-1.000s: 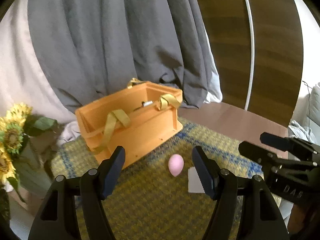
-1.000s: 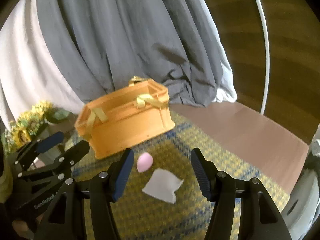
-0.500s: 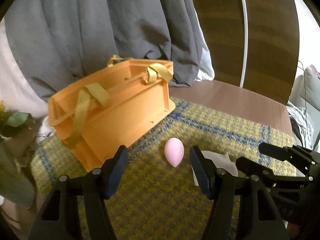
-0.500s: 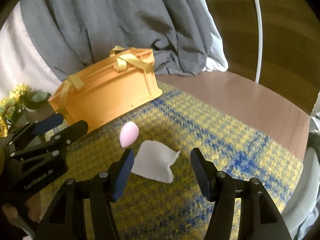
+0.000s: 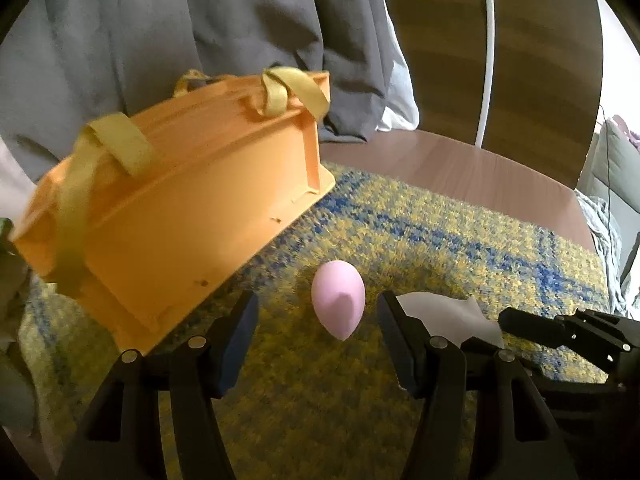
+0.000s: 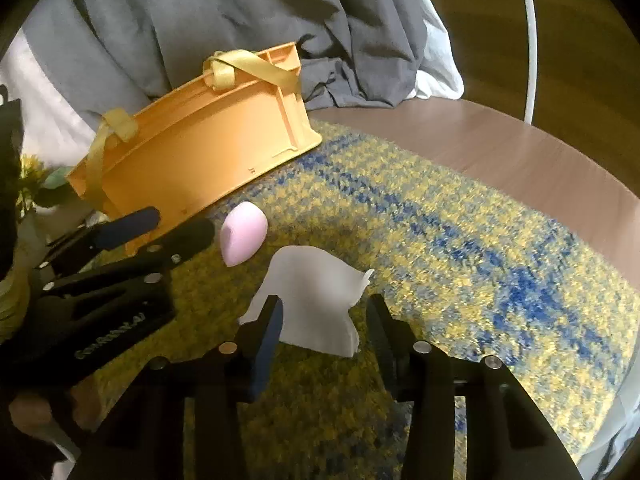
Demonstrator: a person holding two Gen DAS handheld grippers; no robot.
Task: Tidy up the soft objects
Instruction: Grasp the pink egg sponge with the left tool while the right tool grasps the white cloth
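Closing, both still apart: left gripper point(image 5: 316, 320) around pink sponge point(image 5: 338, 298), right gripper point(image 6: 322, 320) around white cloth point(image 6: 310, 300).

an orange basket point(image 5: 168, 216) with yellow straps point(image 5: 294, 88), a pink sponge point(image 5: 338, 300), a white cloth point(image 6: 316, 300), a yellow-and-blue woven mat point(image 5: 460, 240).

Grey curtain point(image 5: 168, 32) at back; wood floor point(image 6: 500, 152); white pole point(image 5: 486, 52); sunflowers point(image 6: 30, 176) far left.
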